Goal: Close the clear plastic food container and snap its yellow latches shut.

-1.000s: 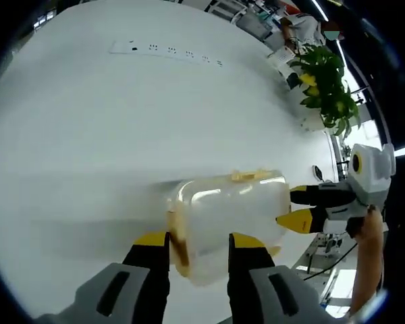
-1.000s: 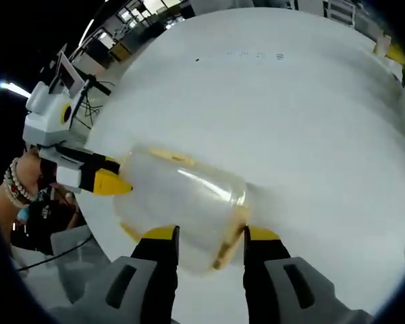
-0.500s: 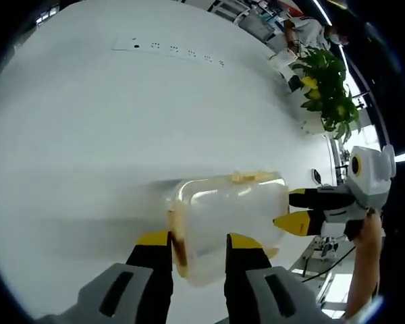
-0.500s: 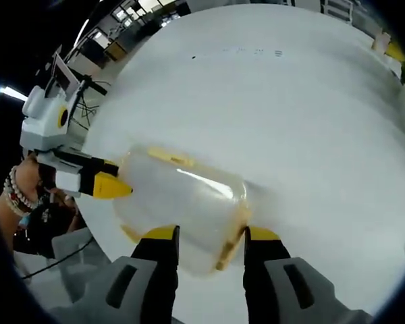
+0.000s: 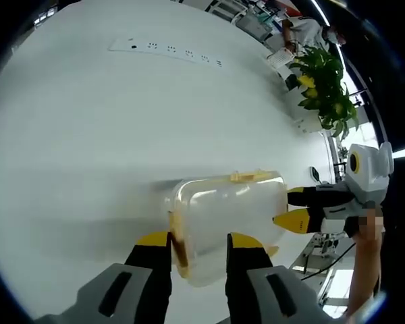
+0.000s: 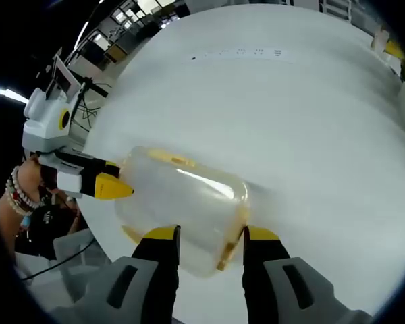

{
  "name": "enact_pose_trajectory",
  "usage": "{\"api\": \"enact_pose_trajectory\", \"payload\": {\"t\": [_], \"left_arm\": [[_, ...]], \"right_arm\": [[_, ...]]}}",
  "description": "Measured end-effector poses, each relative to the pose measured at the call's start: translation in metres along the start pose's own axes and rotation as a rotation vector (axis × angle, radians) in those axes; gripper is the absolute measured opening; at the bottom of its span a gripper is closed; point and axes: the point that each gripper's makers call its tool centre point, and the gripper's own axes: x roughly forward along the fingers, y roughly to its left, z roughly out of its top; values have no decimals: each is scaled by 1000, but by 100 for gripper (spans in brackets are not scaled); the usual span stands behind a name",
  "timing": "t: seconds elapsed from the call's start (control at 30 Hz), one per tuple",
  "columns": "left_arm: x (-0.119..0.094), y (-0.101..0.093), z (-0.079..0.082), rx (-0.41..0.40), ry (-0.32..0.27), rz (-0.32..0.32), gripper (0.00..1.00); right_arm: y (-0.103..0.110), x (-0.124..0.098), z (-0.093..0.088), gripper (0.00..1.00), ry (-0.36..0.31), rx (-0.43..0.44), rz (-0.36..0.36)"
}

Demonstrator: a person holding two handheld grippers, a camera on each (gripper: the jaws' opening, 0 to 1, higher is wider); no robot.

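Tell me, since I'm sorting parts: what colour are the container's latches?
Yellow. The latch on the clear container shows best in the left gripper view.

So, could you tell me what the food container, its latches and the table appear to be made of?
The food container looks like clear, glossy plastic: the table shows through it and light streaks its top. Its yellow latches seem opaque plastic, with a duller finish. The white table looks smooth and matte, perhaps laminate, though that is uncertain.
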Motion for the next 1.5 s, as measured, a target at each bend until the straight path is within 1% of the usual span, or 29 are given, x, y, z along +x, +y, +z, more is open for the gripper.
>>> {"api": "enact_pose_trajectory", "payload": {"t": [0.13, 0.27, 0.37, 0.4, 0.43, 0.5, 0.57, 0.6, 0.67, 0.7, 0.83, 0.9, 0.93, 0.97, 1.03, 1.07, 1.1, 1.17, 1.2, 1.33, 1.37, 1.43, 1.5], "left_arm": [[-1, -1, -1, 16, -13, -7, 24], [-2, -2, -1, 24, -6, -5, 24], [-3, -2, -2, 40, -16, -9, 24], [-3, -2, 1, 90, -43, -12, 25], [-3, -3, 2, 112, -51, -12, 25], [-4, -3, 0, 103, -51, -18, 25], [-4, -3, 1, 111, -57, -21, 26], [-5, -4, 2, 142, -67, -16, 26], [-5, -5, 4, 173, -83, -13, 27], [-6, -5, 6, 211, -98, -14, 27], [-9, -5, 8, 238, -99, -8, 26], [-13, -1, 12, 297, -102, 15, 25], [-17, 1, 18, 310, -126, 26, 25], [-19, 0, 20, 311, -130, 23, 25], [-25, -3, 29, 316, -158, -4, 28], [-30, -5, 36, 330, -194, -16, 31], [-32, -5, 43, 352, -230, -12, 33], [-37, -6, 48, 369, -252, -16, 34], [-40, -8, 51, 385, -272, -23, 34], [-43, -11, 55, 420, -290, -24, 34], [-44, -13, 58, 440, -309, -20, 33], [-46, -20, 63, 505, -353, -20, 31], [-45, -30, 62, 571, -366, -38, 28]], "right_arm": [[0, 1, -1, 33, -3, -2, -5], [1, 1, -2, 34, -15, -1, 0], [0, 0, -2, 34, -18, -5, -5], [1, 1, -3, 34, -20, -17, -9], [1, 1, -3, 34, -23, -12, -9], [1, 1, -3, 34, -29, -22, -9], [0, 1, -2, 35, -37, -32, -5], [1, 1, -2, 35, -40, -39, -5], [1, 1, -1, 35, -50, -72, -11], [1, 1, 0, 36, -53, -86, -17], [4, 0, -2, 37, -62, -124, -24], [4, 0, -2, 39, -61, -131, -34], [3, -1, -2, 40, -61, -146, -44], [2, -2, -2, 40, -59, -158, -52], [0, -5, -1, 39, -59, -186, -81], [-1, -7, 0, 37, -58, -213, -95], [-2, -9, 1, 35, -58, -228, -107], [-1, -12, 2, 34, -61, -250, -120], [-1, -13, 5, 33, -64, -255, -120], [0, -19, 11, 27, -81, -268, -114], [2, -20, 14, 27, -95, -265, -106], [4, -22, 18, 25, -112, -253, -92], [9, -23, 24, 20, -136, -253, -71]]}}
